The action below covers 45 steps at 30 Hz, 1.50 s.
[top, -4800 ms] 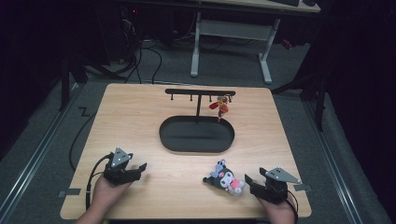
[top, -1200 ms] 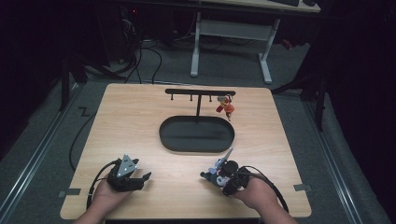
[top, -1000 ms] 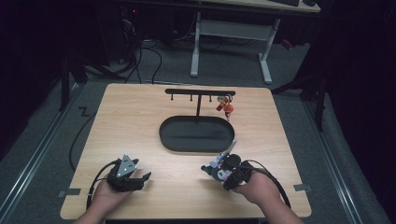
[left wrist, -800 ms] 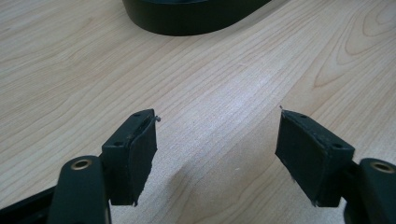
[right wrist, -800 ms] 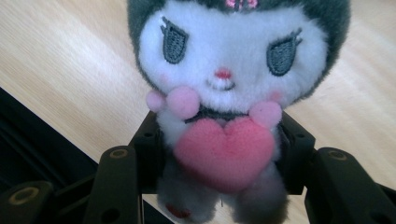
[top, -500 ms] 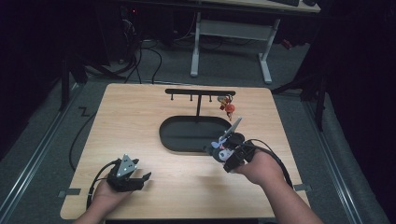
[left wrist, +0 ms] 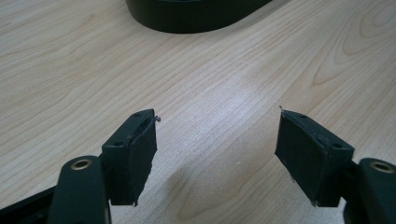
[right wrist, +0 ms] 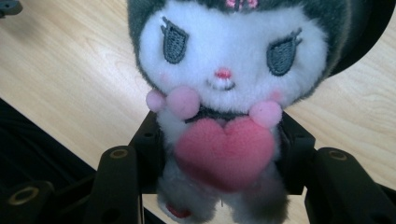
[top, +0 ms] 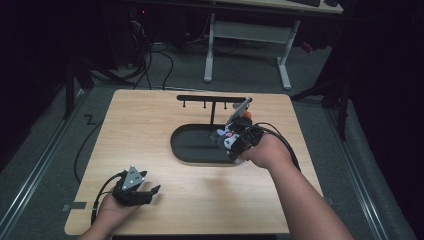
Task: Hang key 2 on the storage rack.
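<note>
A: Start at the left. What is the left gripper (top: 134, 188) doing?

B: It rests low on the table (top: 150, 125) near the person's edge, jaws spread wide with only bare wood between them in the left gripper view. The black oval tray (left wrist: 196, 14) lies ahead of it, well apart.

A: And the right gripper (top: 235, 142)?

B: Its jaws are closed on a plush toy (right wrist: 224, 93), pinching the soft body from both sides just under the white face, with the pink heart (right wrist: 225, 151) bulging out between them. The toy stands upright in the grip, its long axis running up and away from the jaws.

A: Where is the toy relative to everything else?

B: In the high view the plush toy (top: 226, 136) is held above the right end of the tray (top: 190, 145). Just beyond the right gripper stands the hanger rack (top: 212, 100), a black bar on a post with small pegs under it. Something orange-red (top: 243, 120) sits just behind the gripper, at the bar's right end.

A: So what does the next move turn on?

B: My reading is that the pegs lie ahead of and slightly above the toy's head, so the right hand, by far the nearer, would carry it forward and up. Whether the toy has a loop at the top, I cannot tell.
</note>
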Available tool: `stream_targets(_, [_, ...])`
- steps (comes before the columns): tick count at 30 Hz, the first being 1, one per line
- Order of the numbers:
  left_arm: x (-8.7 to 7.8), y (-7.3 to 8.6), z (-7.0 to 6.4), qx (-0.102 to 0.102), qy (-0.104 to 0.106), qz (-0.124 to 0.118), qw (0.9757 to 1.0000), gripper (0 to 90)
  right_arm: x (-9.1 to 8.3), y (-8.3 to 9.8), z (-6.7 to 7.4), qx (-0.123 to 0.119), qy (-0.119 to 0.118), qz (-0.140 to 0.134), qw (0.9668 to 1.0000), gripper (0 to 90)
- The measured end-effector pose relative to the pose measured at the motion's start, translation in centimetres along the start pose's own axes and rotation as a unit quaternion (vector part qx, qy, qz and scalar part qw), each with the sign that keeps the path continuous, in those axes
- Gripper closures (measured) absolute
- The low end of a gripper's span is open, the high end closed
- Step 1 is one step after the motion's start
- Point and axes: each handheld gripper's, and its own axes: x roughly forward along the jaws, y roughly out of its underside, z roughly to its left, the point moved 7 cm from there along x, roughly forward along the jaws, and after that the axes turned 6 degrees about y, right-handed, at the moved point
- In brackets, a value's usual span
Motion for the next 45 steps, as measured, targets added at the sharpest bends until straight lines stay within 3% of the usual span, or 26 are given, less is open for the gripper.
stream_targets(13, [0.0,0.0,0.0,0.001,0.006,0.0,1.0,29.4,-0.3,-3.3,0.0,0.009,-0.005,0.006,0.9999,47.8])
stream_targets(26, [-0.1,0.1,0.2,-0.003,0.006,-0.001,1.0,29.5,-1.4,-5.7,-1.2,0.019,0.008,0.003,0.9998,47.8])
stream_targets(33, [-0.2,0.1,0.2,-0.003,0.004,-0.004,1.0,29.5,-1.2,-6.5,-1.3,0.027,0.011,0.004,0.9996,47.8])
stream_targets(40, [-0.2,0.0,0.3,-0.002,0.003,-0.004,1.0,29.5,-0.6,-7.1,-1.4,0.019,0.014,0.004,0.9997,47.8])
stream_targets(45, [-0.2,0.1,0.3,-0.002,0.004,-0.002,1.0,29.5,0.2,-6.9,-1.6,0.031,0.01,0.006,0.9995,47.7])
